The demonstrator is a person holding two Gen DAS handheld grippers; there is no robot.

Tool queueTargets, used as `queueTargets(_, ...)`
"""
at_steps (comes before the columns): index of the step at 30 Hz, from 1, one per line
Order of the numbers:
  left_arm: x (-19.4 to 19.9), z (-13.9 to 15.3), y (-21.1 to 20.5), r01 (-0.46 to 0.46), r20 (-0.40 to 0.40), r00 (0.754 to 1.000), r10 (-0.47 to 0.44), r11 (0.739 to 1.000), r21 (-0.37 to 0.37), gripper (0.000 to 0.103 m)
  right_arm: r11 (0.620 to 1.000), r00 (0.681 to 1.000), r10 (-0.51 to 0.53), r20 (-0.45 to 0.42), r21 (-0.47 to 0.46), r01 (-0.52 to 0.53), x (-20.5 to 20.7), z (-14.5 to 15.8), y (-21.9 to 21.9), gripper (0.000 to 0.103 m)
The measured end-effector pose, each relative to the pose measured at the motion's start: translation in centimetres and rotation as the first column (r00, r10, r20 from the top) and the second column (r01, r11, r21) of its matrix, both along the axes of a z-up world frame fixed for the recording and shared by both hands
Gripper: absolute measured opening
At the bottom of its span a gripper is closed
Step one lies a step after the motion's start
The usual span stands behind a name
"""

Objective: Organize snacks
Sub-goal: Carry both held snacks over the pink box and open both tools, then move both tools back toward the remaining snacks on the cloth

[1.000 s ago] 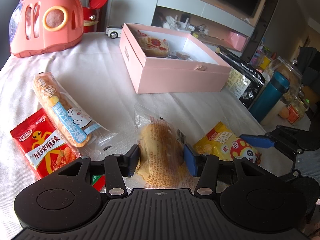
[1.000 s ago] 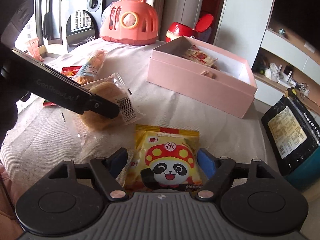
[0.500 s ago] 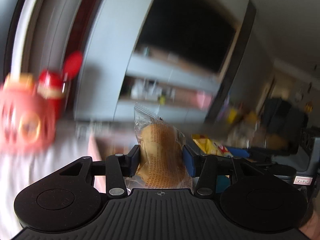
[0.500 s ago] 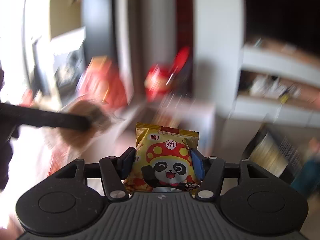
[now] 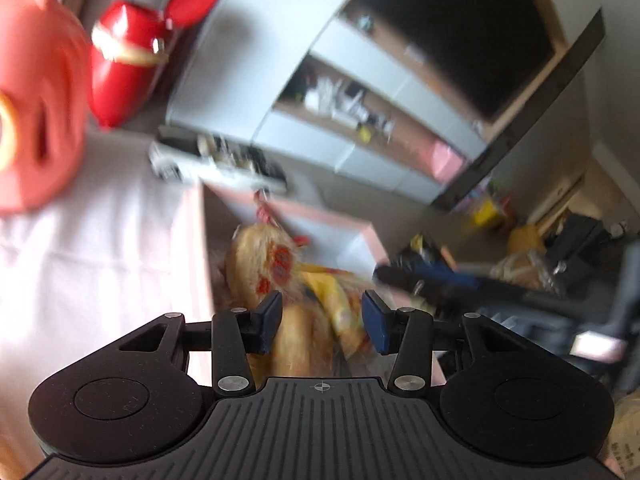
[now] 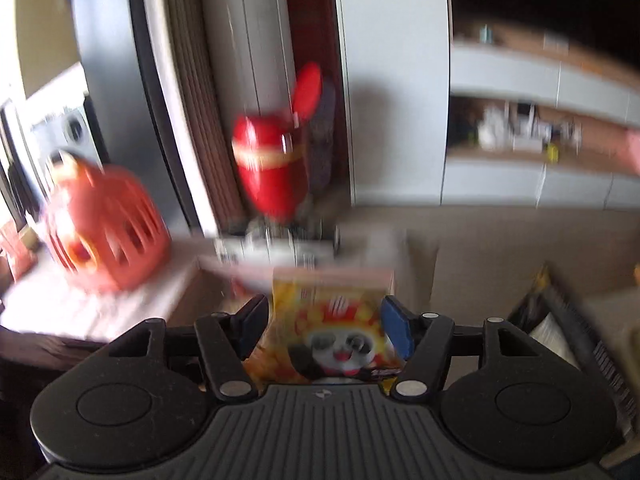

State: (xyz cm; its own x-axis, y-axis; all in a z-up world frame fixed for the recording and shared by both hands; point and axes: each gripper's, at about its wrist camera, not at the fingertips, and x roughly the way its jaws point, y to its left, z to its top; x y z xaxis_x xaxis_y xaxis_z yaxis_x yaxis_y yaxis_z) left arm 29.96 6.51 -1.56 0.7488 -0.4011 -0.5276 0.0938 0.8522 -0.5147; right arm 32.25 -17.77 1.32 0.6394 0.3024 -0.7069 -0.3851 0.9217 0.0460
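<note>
Both views are motion-blurred. My left gripper (image 5: 322,322) is over the open pink box (image 5: 196,248) with its jaws spread. The wrapped bread (image 5: 296,340) lies below and between the fingers, leaning on the left pad, with a gap at the right pad. A yellow panda snack bag (image 5: 336,300) and a red-printed snack (image 5: 264,264) lie in the box beside it. My right gripper (image 6: 322,328) is also above the pink box (image 6: 332,274). The yellow panda bag (image 6: 332,328) sits between its jaws, with gaps at both pads.
A pink toy carrier (image 5: 36,120) and a red jar (image 5: 120,76) stand on the white cloth behind the box. A toy car (image 5: 216,164) is at the box's far edge. A dark snack pack (image 6: 572,332) lies right of the box.
Both grippers carried their snacks from the table up and over the pink box. Both jaws have widened since half a second ago, and the bread and panda bag sit lower, in the box.
</note>
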Motion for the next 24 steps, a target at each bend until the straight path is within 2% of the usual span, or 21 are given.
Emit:
queueTargets(3, -3.3, 1.7, 2.2, -0.068, 0.071, 0.996, 0.061, 0.993, 0.095, 0.049, 0.999, 0.999, -0.004, 0.048, -0.037, 0.006, -0.8, -0.1, 0.5, 0.07)
queueTargets(5, -6.2, 2.2, 3.9, -0.141, 0.093, 0.987, 0.127, 0.977, 0.159, 0.049, 0.999, 0.995, -0.006, 0.102, -0.044, 0.01, -1.9, 0.8, 0.8, 0.075)
queueTargets(7, -9.2, 2.2, 5.8, -0.225, 0.091, 0.973, 0.211, 0.956, 0.188, 0.049, 0.999, 0.991, 0.009, 0.137, -0.04, -0.003, -3.5, 1.8, 1.6, 0.078)
queueTargets(9, -11.3, 1.2, 7.9, -0.298, 0.05, 0.954, 0.294, 0.935, 0.19, 0.049, 0.998, 0.989, 0.053, 0.14, -0.039, -0.048, -4.9, 2.7, 2.8, 0.079)
queueTargets(12, -15.1, -1.0, 10.2, -0.368, -0.054, 0.924, 0.379, 0.917, 0.155, 0.049, 0.987, 0.984, 0.159, 0.085, -0.005, -0.159, -8.1, 2.7, 5.4, 0.083)
queueTargets(14, -17.7, -2.5, 11.4, -0.394, -0.125, 0.905, 0.406, 0.913, 0.107, 0.049, 0.973, 0.974, 0.228, 0.008, 0.045, -0.228, -10.0, 1.7, 7.4, 0.084)
queueTargets(17, -21.1, -3.7, 12.5, -0.401, -0.177, 0.896, 0.408, 0.913, 0.076, 0.049, 0.936, 0.933, 0.338, -0.121, 0.142, -0.321, -12.4, -1.0, 11.0, 0.084)
queueTargets(20, -23.1, -4.6, 13.3, -0.403, -0.232, 0.886, 0.401, 0.914, 0.039, 0.049, 0.915, 0.9, 0.4, -0.174, 0.13, -0.382, -14.3, -4.1, 15.0, 0.083)
queueTargets(22, -23.6, -5.3, 13.7, -0.403, -0.248, 0.887, 0.389, 0.915, -0.004, 0.049, 0.918, 0.898, 0.396, -0.191, 0.103, -0.382, -14.9, -5.8, 16.7, 0.074)
queueTargets(24, -23.8, -5.3, 13.4, -0.4, -0.235, 0.892, 0.386, 0.916, -0.013, 0.049, 0.921, 0.893, 0.391, -0.225, 0.096, -0.379, -14.9, -7.0, 17.1, 0.042)
